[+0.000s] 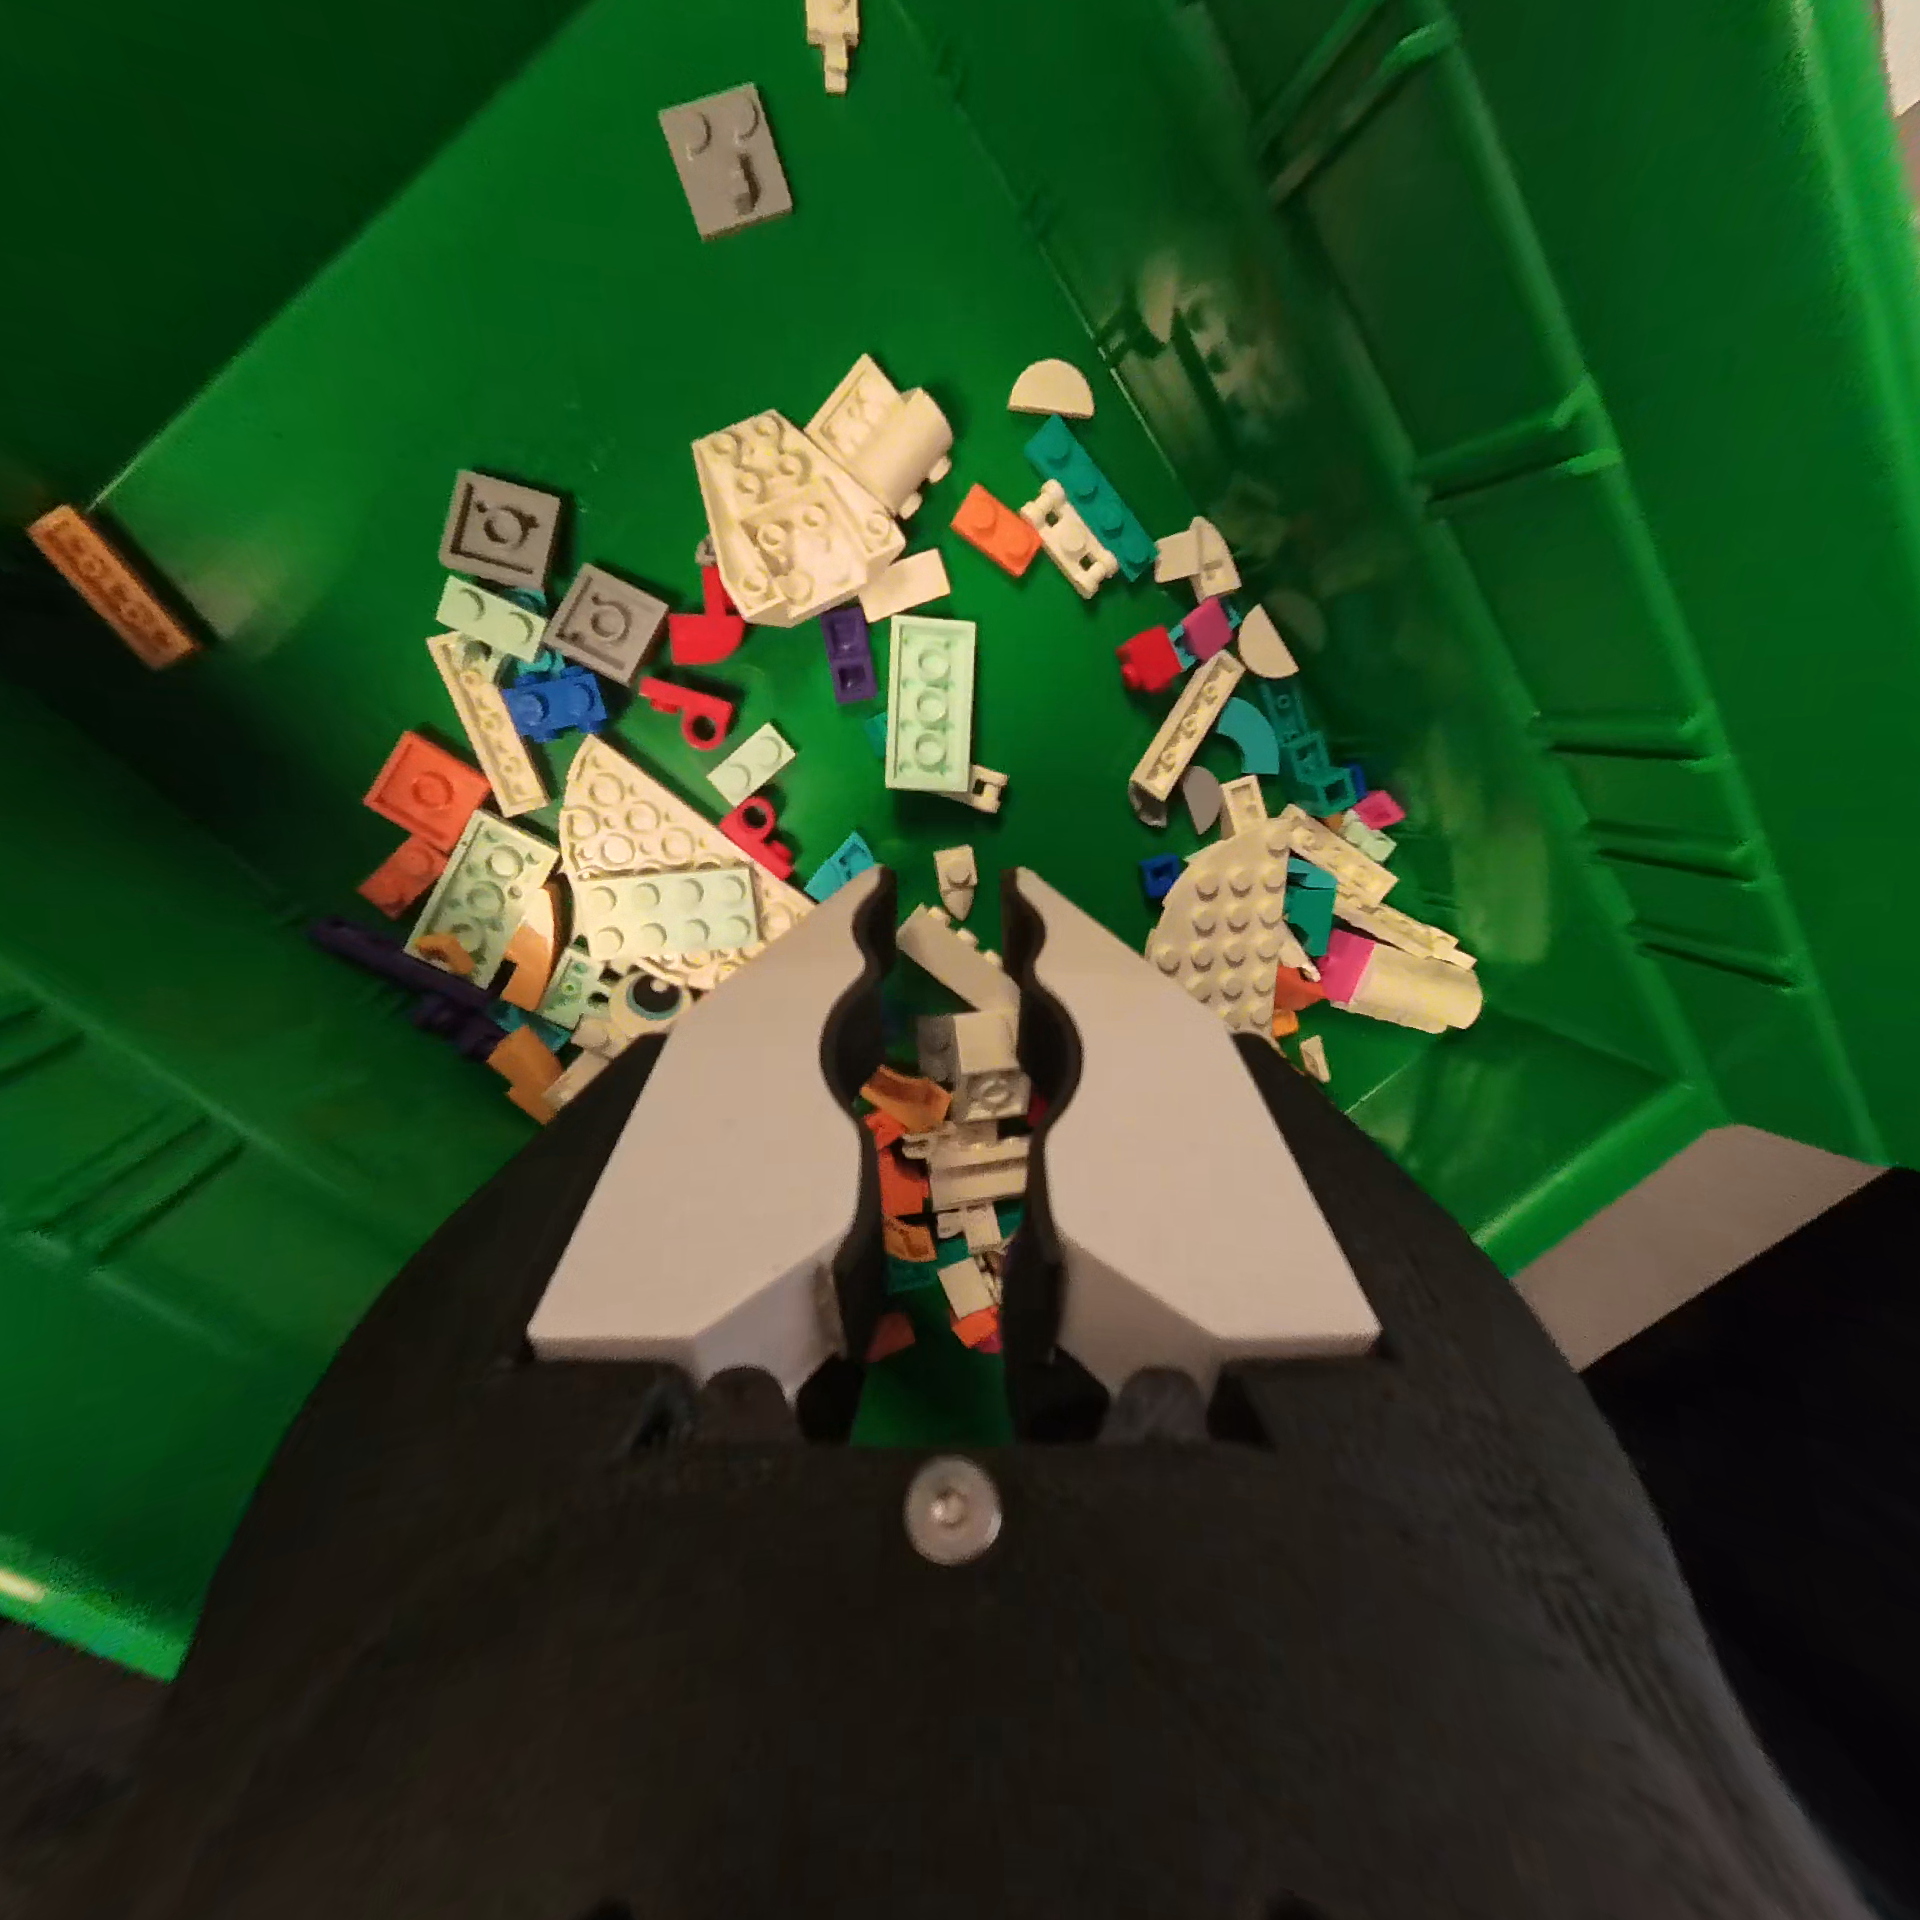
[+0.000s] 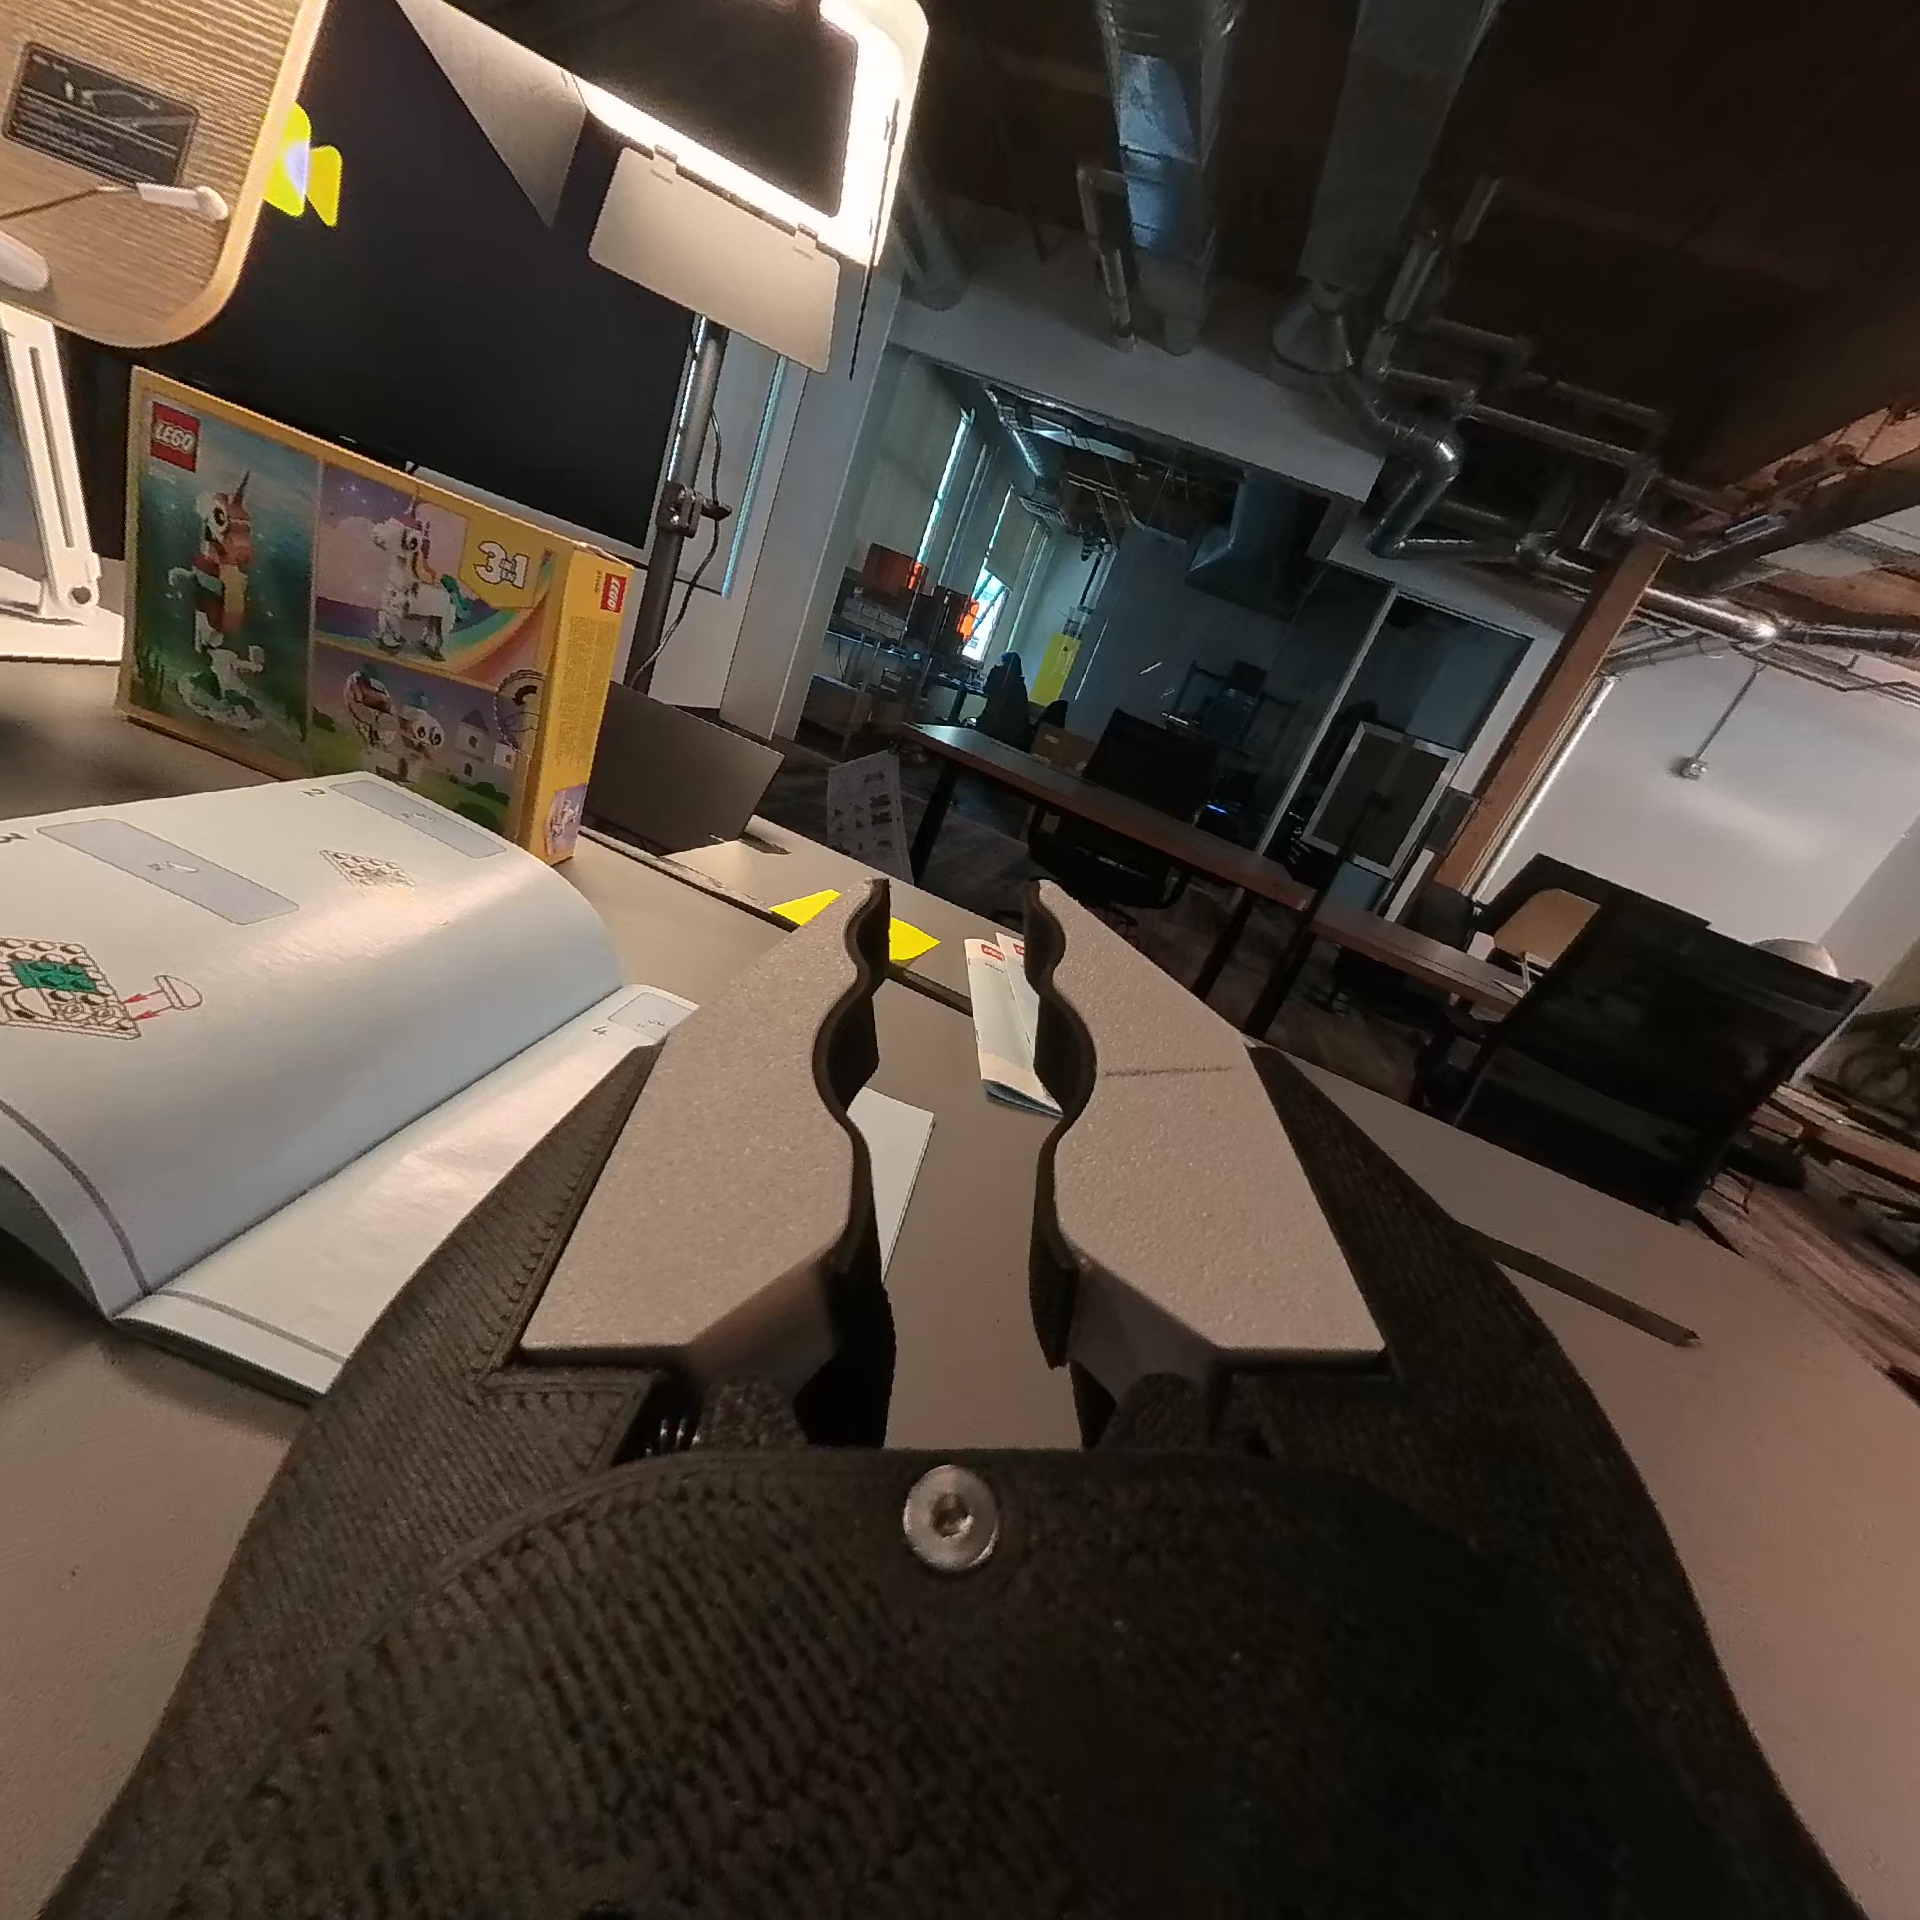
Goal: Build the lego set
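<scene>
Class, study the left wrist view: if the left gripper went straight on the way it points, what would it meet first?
Probably the small white brick lying loose on the green bin floor, just beyond the left gripper; depth is uncertain.

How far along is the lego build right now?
Barely started. Done: instruction booklet lies open by the set box. In hand: nothing; left gripper hovers open over loose bricks in the green bin, right gripper open and empty. Left: all assembly.

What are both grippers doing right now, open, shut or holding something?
Left gripper: open, empty, jaws apart over the loose bricks in the green bin.
Right gripper: open, empty, above the table.
</scene>
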The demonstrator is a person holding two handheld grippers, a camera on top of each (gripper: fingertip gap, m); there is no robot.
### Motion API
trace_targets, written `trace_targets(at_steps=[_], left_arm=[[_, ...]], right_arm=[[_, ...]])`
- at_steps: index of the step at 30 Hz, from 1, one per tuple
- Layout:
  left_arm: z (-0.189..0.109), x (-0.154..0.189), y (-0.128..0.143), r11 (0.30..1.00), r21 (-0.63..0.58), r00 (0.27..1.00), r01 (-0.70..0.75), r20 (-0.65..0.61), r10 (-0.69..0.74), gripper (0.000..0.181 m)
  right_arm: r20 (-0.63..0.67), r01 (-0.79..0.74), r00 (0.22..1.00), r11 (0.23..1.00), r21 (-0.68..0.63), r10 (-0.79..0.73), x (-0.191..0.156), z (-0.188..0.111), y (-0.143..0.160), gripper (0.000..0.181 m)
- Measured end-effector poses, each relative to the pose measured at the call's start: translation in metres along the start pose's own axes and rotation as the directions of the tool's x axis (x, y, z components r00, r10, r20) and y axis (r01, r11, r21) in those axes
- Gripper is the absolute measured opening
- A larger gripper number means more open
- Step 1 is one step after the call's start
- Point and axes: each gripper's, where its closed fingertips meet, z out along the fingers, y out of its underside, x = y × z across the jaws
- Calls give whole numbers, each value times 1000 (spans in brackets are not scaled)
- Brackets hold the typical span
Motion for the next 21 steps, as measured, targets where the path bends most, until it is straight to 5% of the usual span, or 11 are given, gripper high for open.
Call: trace_targets(at_steps=[21], left_arm=[[16,6,6,1000,-29,999,-11,-34,10,15]], right_arm=[[2,6,1000,1000,-2,-6,-1,0,0,24]])
